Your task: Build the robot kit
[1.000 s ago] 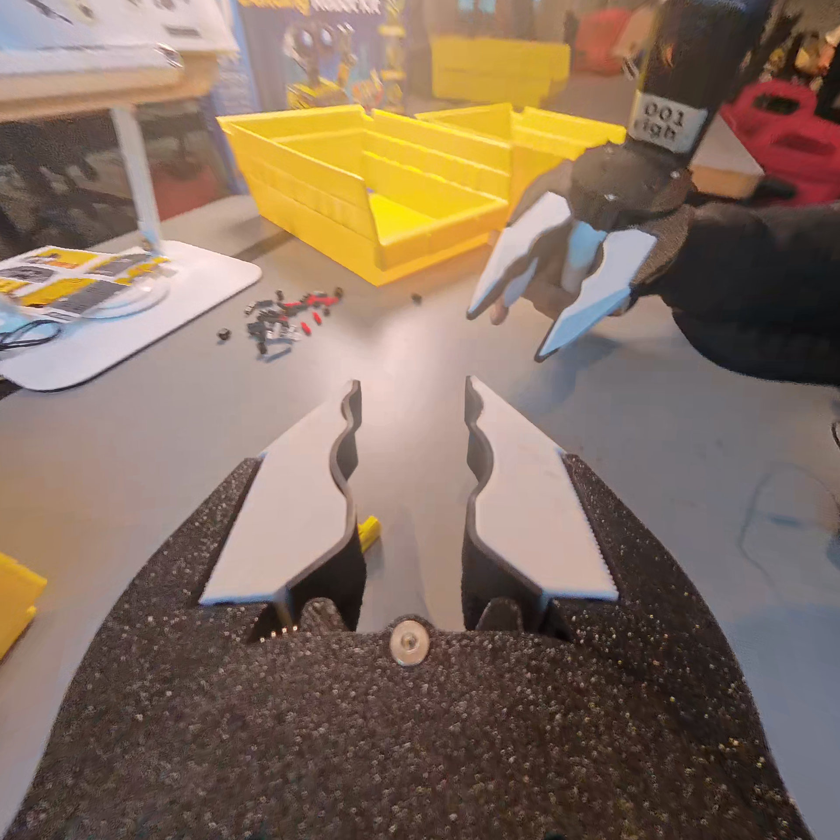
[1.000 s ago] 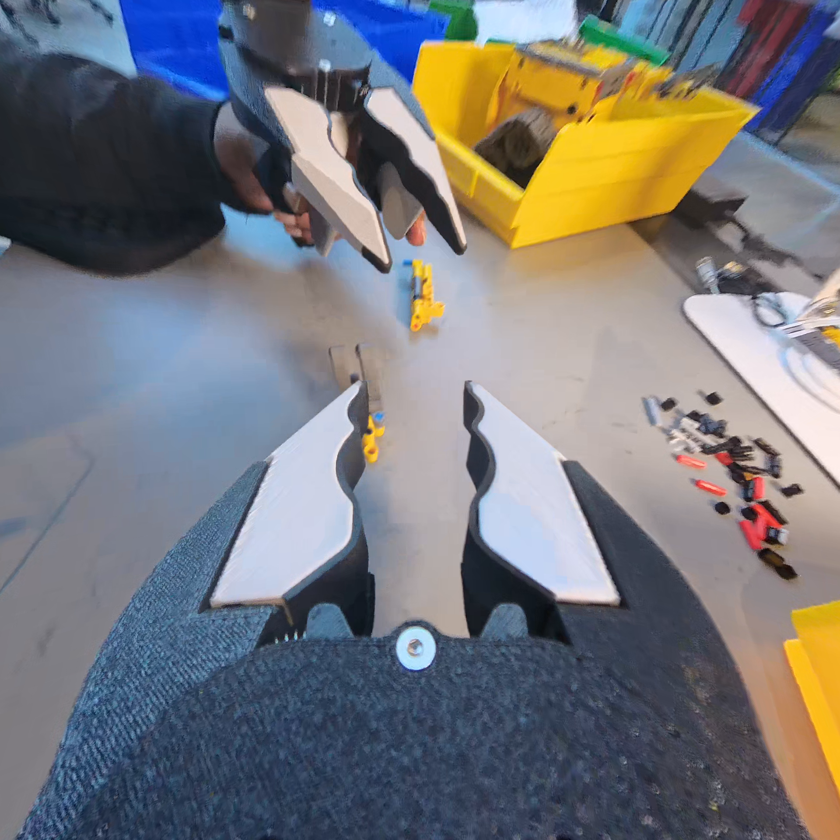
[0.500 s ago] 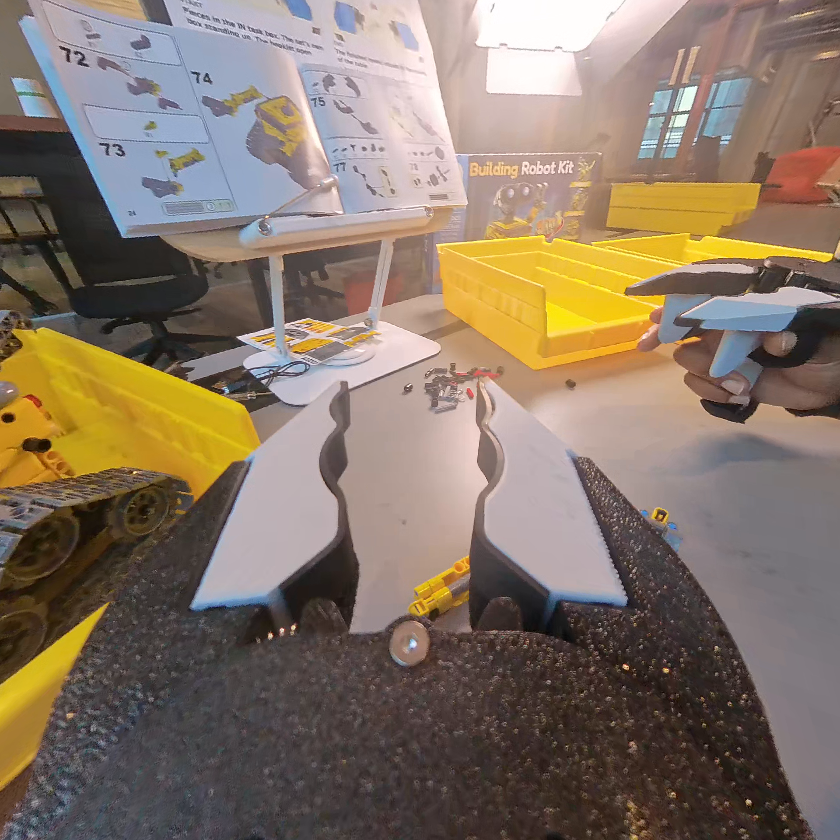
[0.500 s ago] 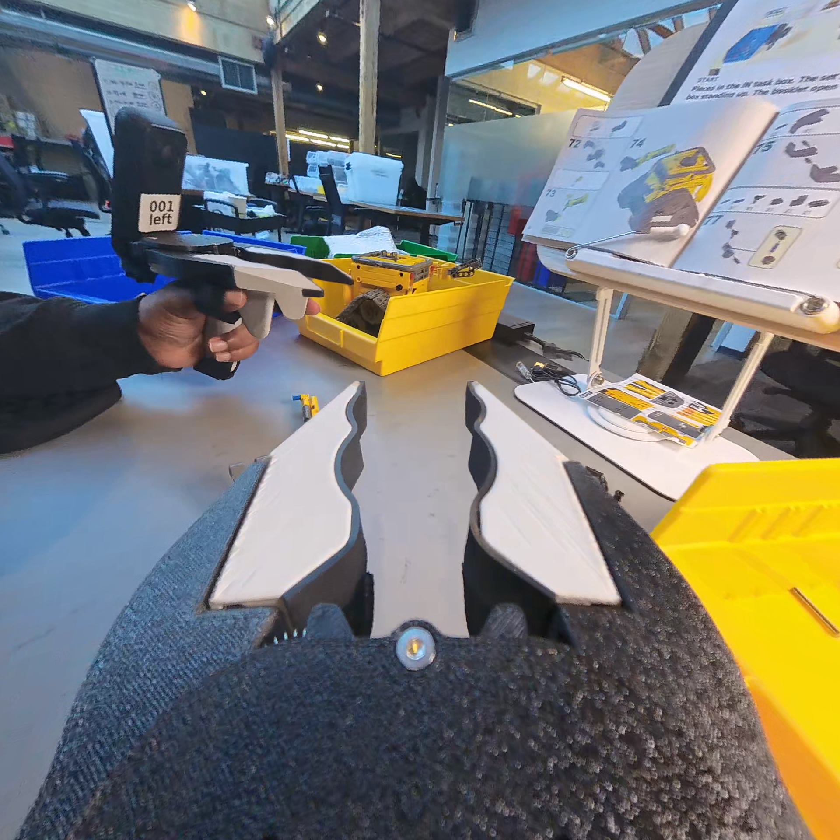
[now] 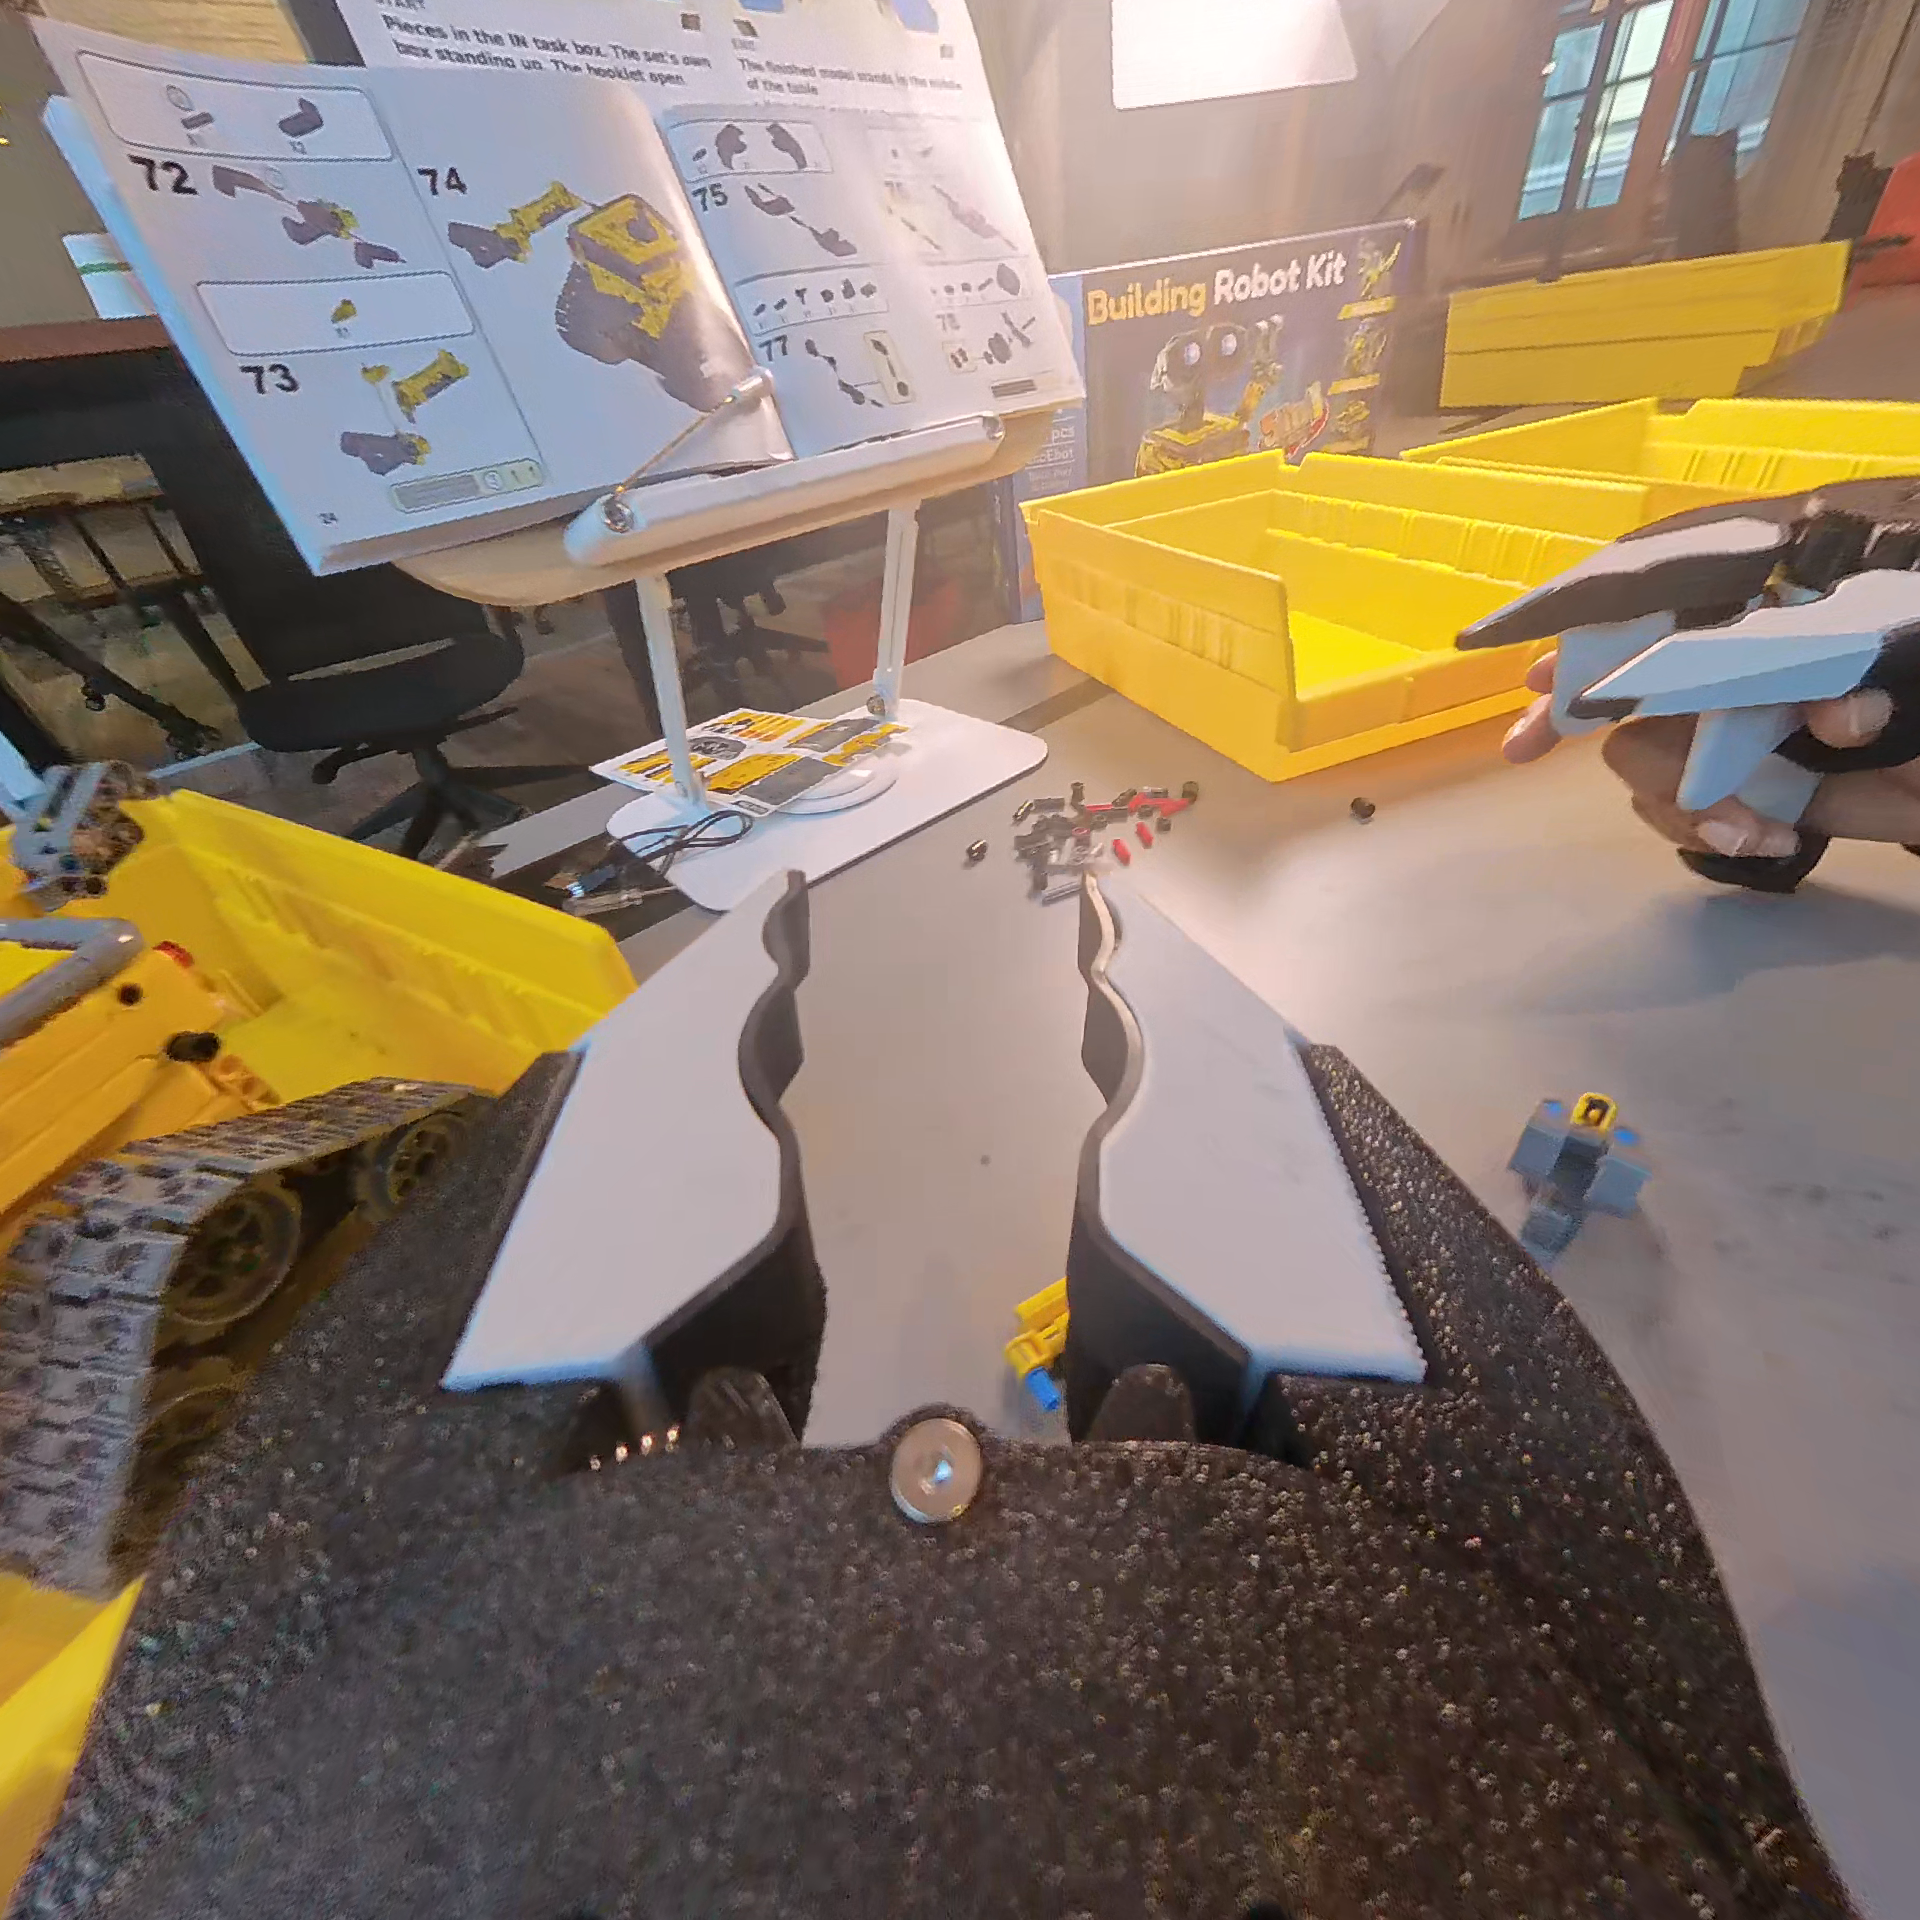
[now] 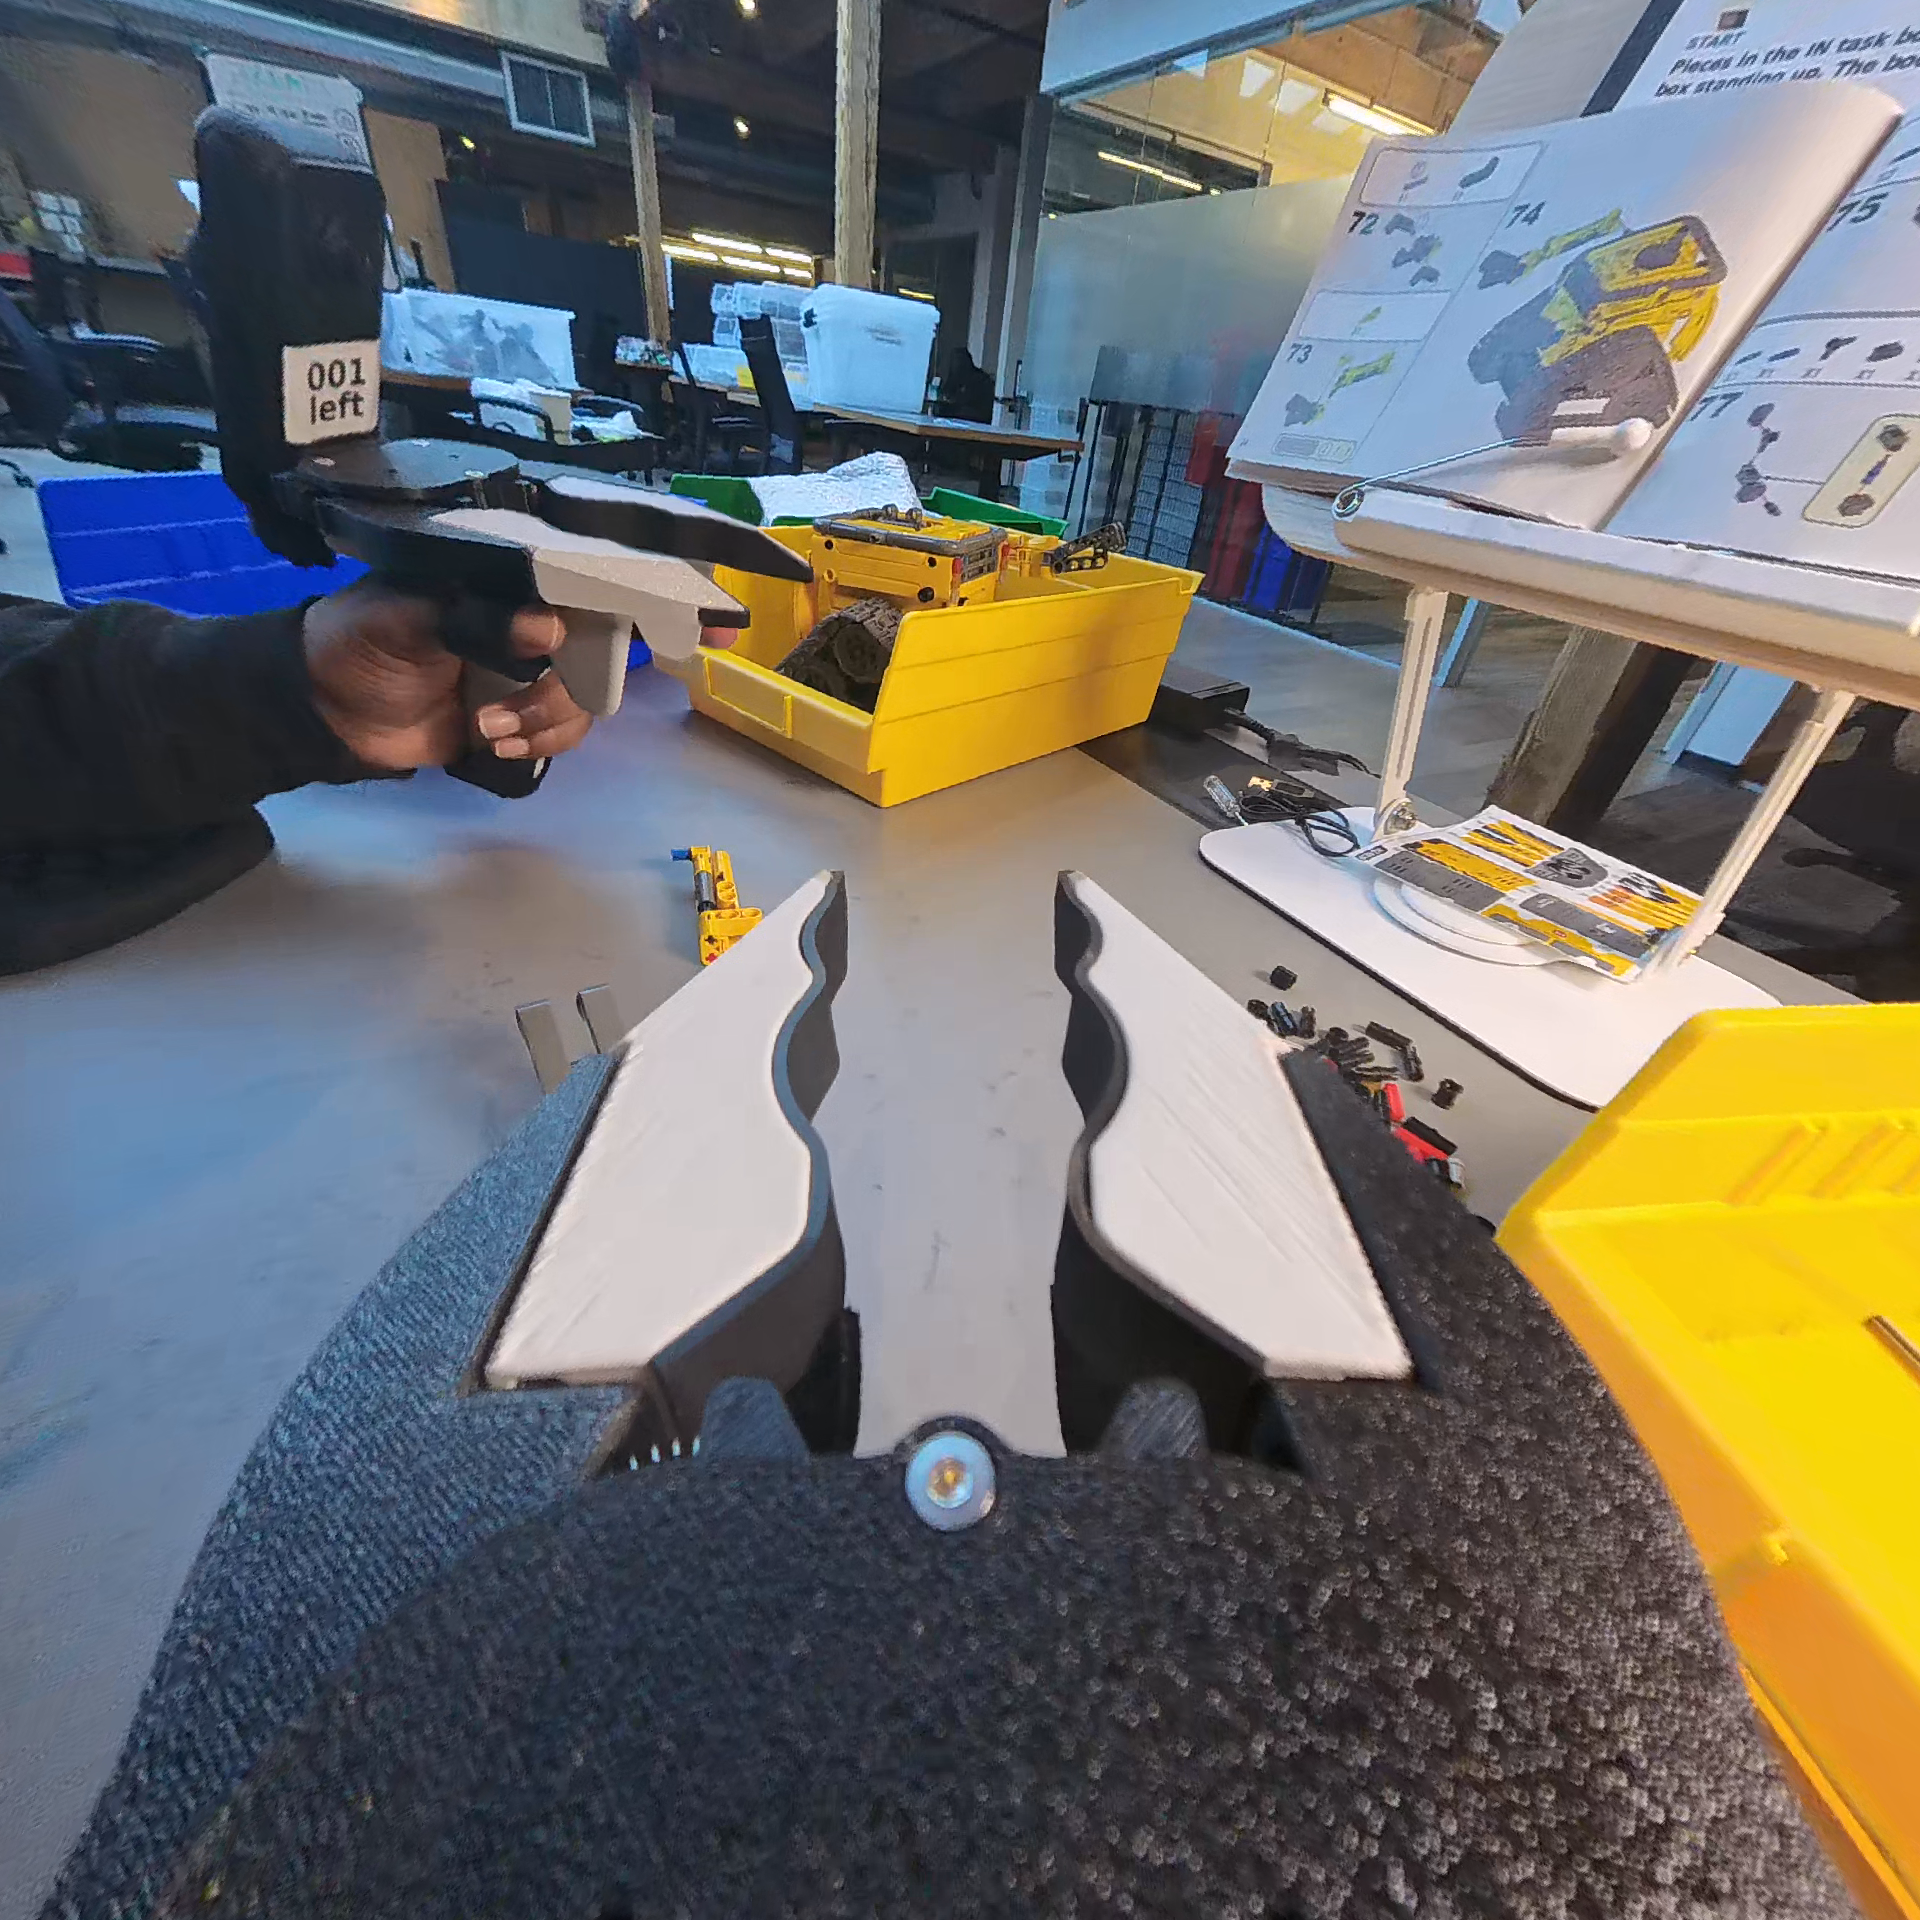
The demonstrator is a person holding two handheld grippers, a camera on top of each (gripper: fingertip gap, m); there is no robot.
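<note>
Both tongs point(image 5: 940, 894) point(image 6: 951, 894) level above table point(image 6: 260, 1143), agape, empty.

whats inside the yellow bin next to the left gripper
The yellow bin holds a partly built yellow tracked vehicle with grey treads. The bin's front wall hides its lower part and the bin floor, so any loose pieces there can't be seen.

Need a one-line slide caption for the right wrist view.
Open right gripper above grey table, facing the left gripper, yellow bin and instruction booklet.
</note>
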